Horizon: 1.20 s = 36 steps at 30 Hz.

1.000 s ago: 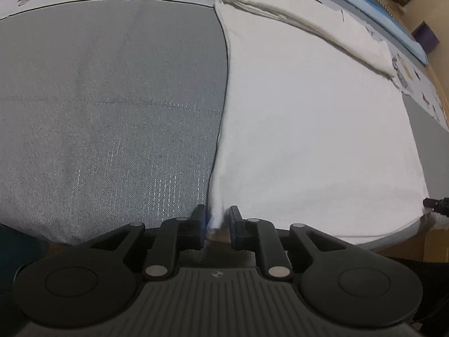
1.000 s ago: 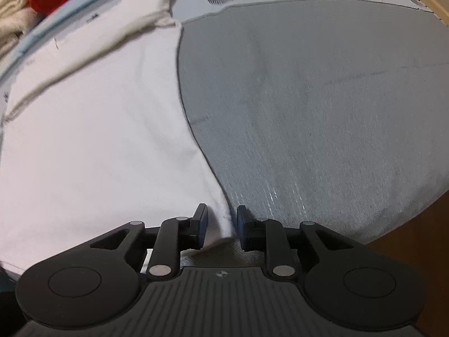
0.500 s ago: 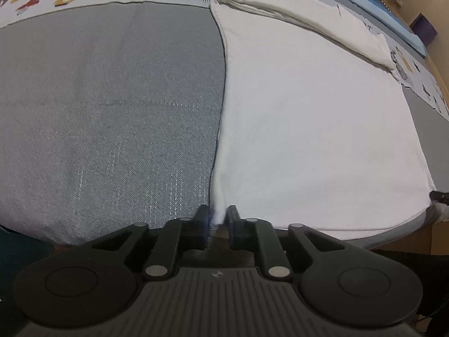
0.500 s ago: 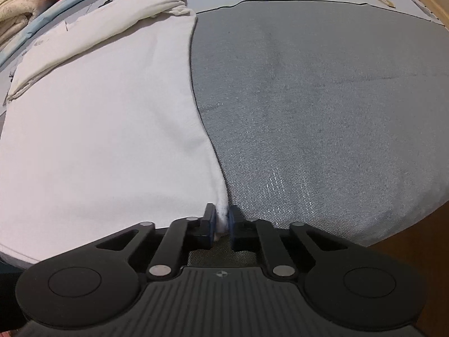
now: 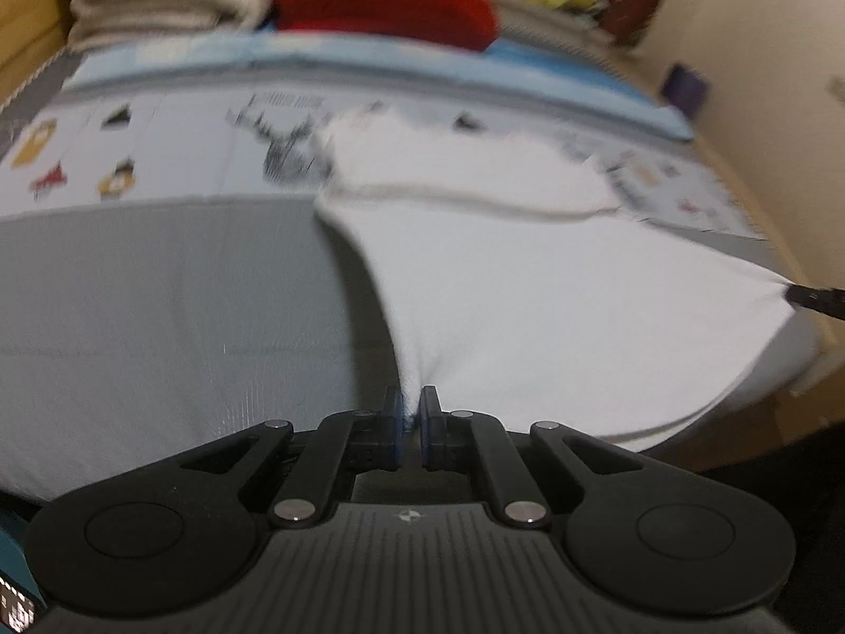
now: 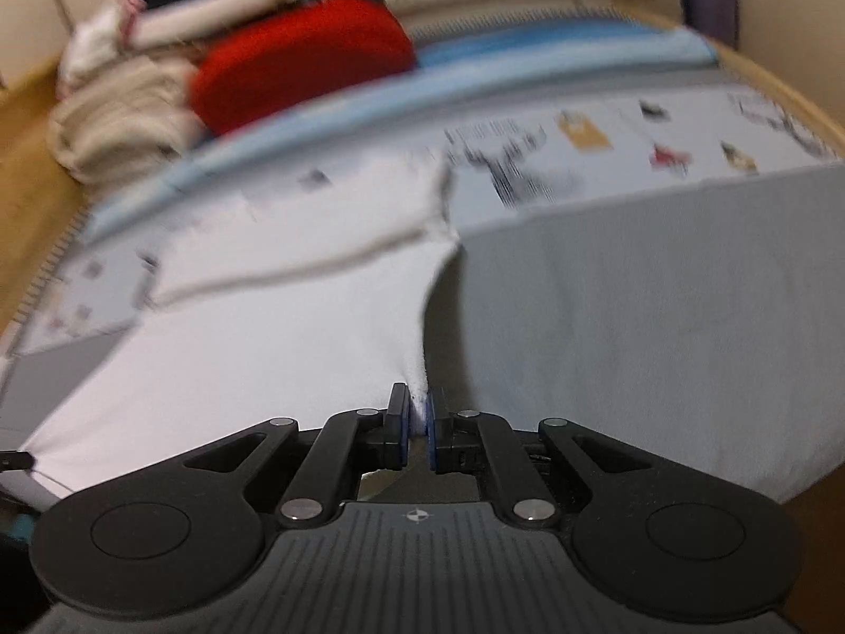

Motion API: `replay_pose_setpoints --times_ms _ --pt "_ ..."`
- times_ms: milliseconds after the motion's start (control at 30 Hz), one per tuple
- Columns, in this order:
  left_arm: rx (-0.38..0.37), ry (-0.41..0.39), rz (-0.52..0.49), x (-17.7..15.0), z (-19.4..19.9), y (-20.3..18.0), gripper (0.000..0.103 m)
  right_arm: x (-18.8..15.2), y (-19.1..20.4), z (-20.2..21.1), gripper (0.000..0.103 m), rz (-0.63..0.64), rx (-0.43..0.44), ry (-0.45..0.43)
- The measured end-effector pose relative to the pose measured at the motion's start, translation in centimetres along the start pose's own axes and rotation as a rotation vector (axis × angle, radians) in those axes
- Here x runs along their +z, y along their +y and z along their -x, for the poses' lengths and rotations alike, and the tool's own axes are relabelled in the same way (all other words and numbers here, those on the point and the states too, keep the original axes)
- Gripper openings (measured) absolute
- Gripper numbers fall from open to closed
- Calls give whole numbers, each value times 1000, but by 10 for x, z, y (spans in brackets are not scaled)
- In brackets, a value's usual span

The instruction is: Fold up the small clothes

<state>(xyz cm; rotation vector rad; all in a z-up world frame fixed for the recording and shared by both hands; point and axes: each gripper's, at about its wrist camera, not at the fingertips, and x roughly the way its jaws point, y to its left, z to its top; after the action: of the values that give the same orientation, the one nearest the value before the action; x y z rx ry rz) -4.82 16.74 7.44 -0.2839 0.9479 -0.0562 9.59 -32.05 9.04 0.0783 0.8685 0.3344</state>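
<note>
Left wrist view: my left gripper (image 5: 411,412) pinches the near left corner of the white garment (image 5: 528,285), which lies on the grey sheet (image 5: 158,306). Only here I see the right gripper's tip (image 5: 816,300) pulling the far corner taut at the frame's right edge.

Right wrist view: my right gripper (image 6: 417,415) is pinched on the garment's (image 6: 253,338) near right corner. The left gripper's tip (image 6: 16,459) shows at the left edge, cut off.

Both views are motion-blurred; the red pile (image 6: 306,58) and prints behind stay indistinct.

Half a second ago the corners lay flat on the sheet; now both are lifted and the cloth sags between them.
</note>
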Motion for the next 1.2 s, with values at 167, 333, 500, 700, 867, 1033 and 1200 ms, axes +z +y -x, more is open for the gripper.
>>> replay_pose_setpoints --times_ms 167,333,500,700,867,1033,1200 --pt "-92 -141 0 4 86 5 6 3 -5 77 5 -6 135 -94" --pt "-104 -151 82 29 68 30 6 8 -16 92 5 -85 184 -162" --pt "-61 -62 146 87 -37 71 6 43 -20 9 5 -96 115 -92" --pt "10 34 235 127 -158 118 6 87 -38 -122 5 -159 3 29" --pt "13 50 307 124 -190 134 11 74 -51 -191 5 -236 -31 91" --pt "2 -6 366 125 -178 159 34 89 -59 -190 9 -298 -58 -30" --pt "41 92 291 105 -189 155 35 76 -61 -196 30 -254 -47 42"
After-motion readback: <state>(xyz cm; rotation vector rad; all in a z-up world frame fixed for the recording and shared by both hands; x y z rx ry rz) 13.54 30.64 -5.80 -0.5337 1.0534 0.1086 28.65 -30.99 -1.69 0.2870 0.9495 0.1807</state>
